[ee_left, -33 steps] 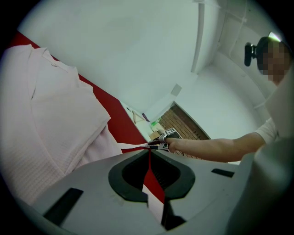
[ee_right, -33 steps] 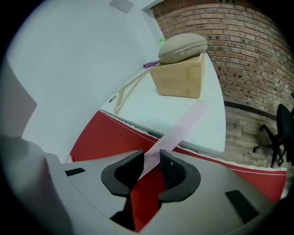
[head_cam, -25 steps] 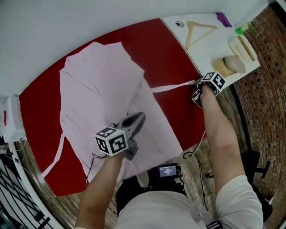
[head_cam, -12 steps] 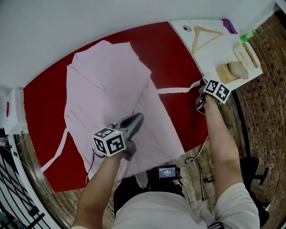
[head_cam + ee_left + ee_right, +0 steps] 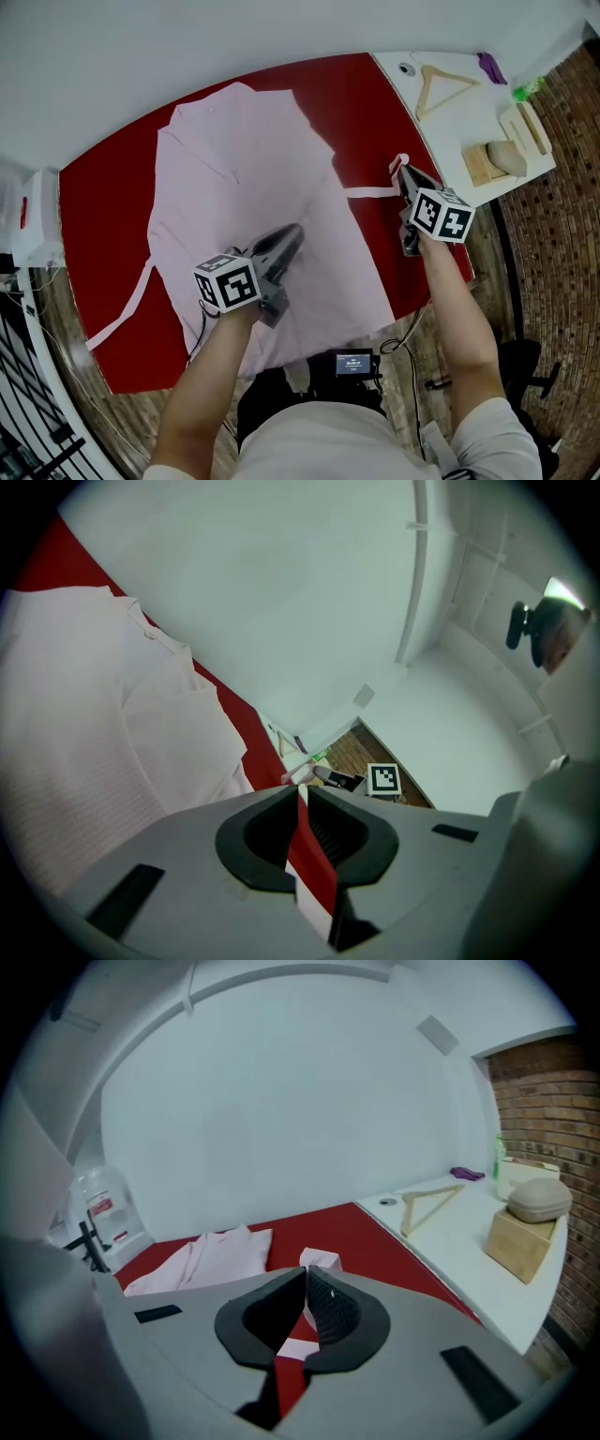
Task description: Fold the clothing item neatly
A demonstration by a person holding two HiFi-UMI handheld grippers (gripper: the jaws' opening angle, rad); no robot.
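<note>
Both closed: right hand-held gripper (image 5: 401, 174) pinches the pink tie (image 5: 370, 191), left hand-held gripper (image 5: 294, 231) perhaps the garment (image 5: 225, 159).

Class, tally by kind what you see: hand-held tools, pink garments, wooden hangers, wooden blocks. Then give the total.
Tools: 2 (left tool, right tool)
Pink garment: 1
Wooden hanger: 1
Wooden block: 1
Total: 5

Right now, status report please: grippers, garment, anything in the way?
Left gripper shut, over the garment. Right gripper shut on its tie. Garment spread on table. Hanger well aside.
</note>
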